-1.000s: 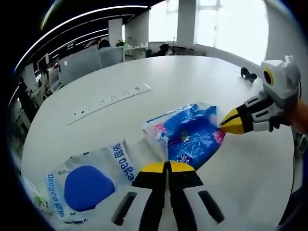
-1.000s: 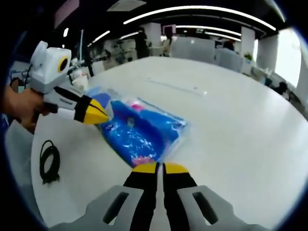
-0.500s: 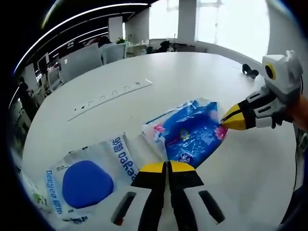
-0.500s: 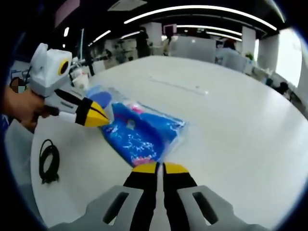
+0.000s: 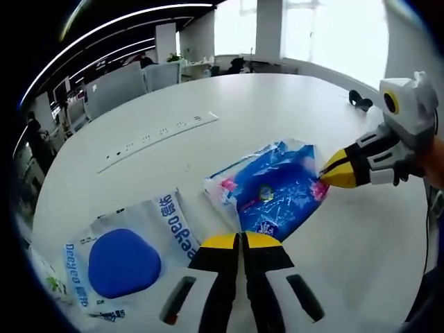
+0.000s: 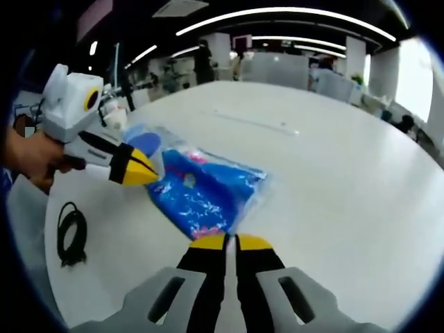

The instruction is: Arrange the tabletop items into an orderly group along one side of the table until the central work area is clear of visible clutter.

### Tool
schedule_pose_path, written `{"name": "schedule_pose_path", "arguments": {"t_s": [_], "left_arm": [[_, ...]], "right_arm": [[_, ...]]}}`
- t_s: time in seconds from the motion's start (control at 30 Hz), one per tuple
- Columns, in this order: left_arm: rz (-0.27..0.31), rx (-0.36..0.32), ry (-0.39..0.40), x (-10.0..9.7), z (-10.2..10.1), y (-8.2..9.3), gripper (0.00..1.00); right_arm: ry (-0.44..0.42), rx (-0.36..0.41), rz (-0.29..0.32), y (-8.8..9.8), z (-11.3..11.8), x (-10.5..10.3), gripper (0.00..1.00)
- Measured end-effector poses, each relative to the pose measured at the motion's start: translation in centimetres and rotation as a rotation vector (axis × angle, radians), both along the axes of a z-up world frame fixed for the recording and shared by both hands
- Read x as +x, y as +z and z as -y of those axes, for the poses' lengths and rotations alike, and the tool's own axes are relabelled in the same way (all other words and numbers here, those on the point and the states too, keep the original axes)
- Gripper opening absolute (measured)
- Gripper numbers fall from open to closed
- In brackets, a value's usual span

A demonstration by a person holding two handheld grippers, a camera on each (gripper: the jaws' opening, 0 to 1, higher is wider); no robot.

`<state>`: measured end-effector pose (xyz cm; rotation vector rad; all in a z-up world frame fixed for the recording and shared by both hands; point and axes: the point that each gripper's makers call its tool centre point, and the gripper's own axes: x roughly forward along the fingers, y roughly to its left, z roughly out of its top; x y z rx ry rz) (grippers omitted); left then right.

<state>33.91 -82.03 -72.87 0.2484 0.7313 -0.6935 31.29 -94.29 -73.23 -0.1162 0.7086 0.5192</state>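
A blue packet in clear wrap [image 5: 274,191] [image 6: 202,189] lies on the white table [image 5: 277,118] between my two grippers. My left gripper [image 5: 241,238] is shut, its yellow tips pinching the packet's near edge. From the right gripper view it comes in from the left, tips [image 6: 147,173] on the packet's edge. My right gripper [image 6: 223,241] is shut too, on the opposite corner, and reaches in from the right [image 5: 326,175]. A white packet with a blue round pad [image 5: 125,258] [image 6: 142,141] lies flat just beside the blue one.
A long white strip [image 5: 161,134] [image 6: 254,123] lies further out on the table. A coiled black cable [image 6: 69,234] rests near the table edge, below the hand holding the left gripper. A small black object [image 5: 359,104] sits far off. Office desks and chairs stand beyond.
Both grippers have stayed shut at the packet's two ends. The blue packet has shifted slightly with them; the views moved a little.
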Motion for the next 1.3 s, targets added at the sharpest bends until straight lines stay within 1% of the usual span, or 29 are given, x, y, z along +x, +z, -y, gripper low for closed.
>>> {"name": "schedule_pose_path", "arguments": {"t_s": [0.23, 0.4, 0.63, 0.73, 0.8, 0.87, 0.93, 1.03, 1.17, 1.23, 1.3], "left_arm": [[-0.003, -0.001, -0.005, -0.2, 0.1, 0.1, 0.04], [0.002, 0.004, -0.006, 0.1, 0.1, 0.1, 0.04], [0.016, 0.025, -0.019, 0.4, 0.1, 0.1, 0.04], [0.017, 0.02, -0.011, 0.4, 0.1, 0.2, 0.06], [0.021, 0.015, -0.006, 0.4, 0.1, 0.3, 0.1], [0.028, 0.01, -0.01, 0.4, 0.2, 0.5, 0.14], [0.048, 0.028, -0.015, 0.5, 0.1, 0.6, 0.18], [0.056, 0.019, -0.008, 0.6, 0.1, 0.8, 0.24], [0.06, 0.007, 0.0, 0.5, 0.2, 0.9, 0.31], [0.061, -0.001, -0.009, 0.2, 0.5, 1.0, 0.33], [0.063, 0.002, -0.019, -0.1, 0.6, 1.0, 0.35]], "right_arm": [[0.008, -0.015, -0.001, 0.1, 0.1, 0.1, 0.01], [0.012, -0.022, 0.001, 0.0, 0.1, 0.2, 0.02], [0.016, -0.026, -0.001, 0.0, 0.0, 0.3, 0.02], [0.02, -0.027, 0.011, 0.1, 0.0, 0.4, 0.05], [0.018, -0.03, 0.025, 0.2, 0.0, 0.5, 0.08], [0.009, -0.037, 0.034, 0.3, 0.2, 0.5, 0.14], [0.005, -0.025, 0.037, 0.5, 0.1, 0.6, 0.17], [0.016, -0.026, 0.043, 0.7, -0.1, 0.4, 0.19], [0.02, -0.017, 0.063, 1.2, -0.3, 0.4, 0.25], [0.019, -0.016, 0.067, 1.3, -0.3, 0.4, 0.28], [0.022, -0.012, 0.069, 1.5, -0.3, 0.3, 0.28]]}}
